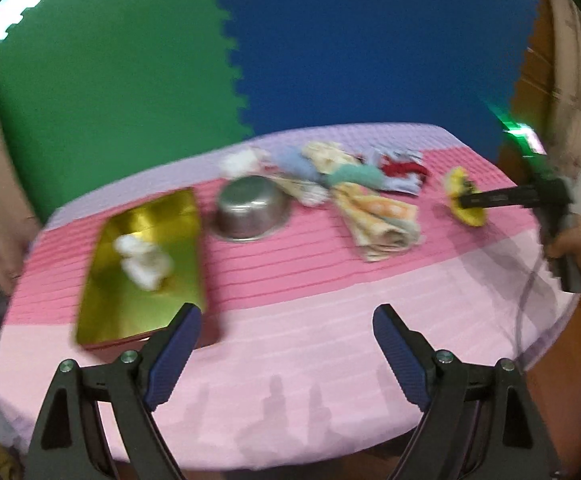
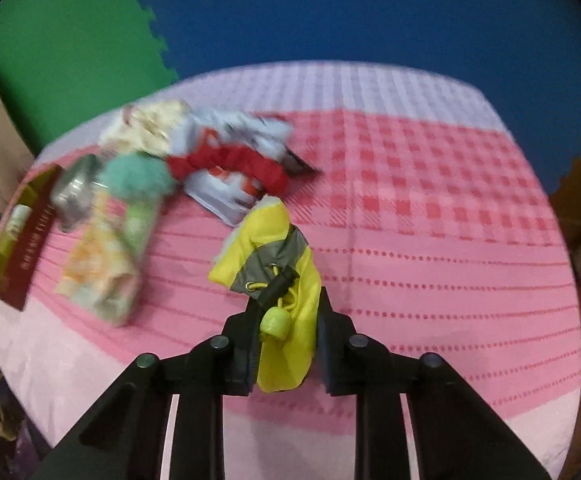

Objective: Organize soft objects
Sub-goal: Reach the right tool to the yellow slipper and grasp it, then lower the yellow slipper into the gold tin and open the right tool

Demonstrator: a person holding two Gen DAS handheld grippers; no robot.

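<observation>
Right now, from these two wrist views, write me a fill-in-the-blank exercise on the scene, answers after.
1. The right gripper is shut on a ____ drawstring pouch.
2. The left gripper holds ____.
3. A white soft item lies inside the ____ tin.
4. Beside that tin stands a metal ____.

Missing words: yellow; nothing; gold; bowl

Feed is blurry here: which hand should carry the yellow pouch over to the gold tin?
Right. Its gripper is already shut on the yellow pouch; the left gripper hangs open and empty near the gold tin.
</observation>
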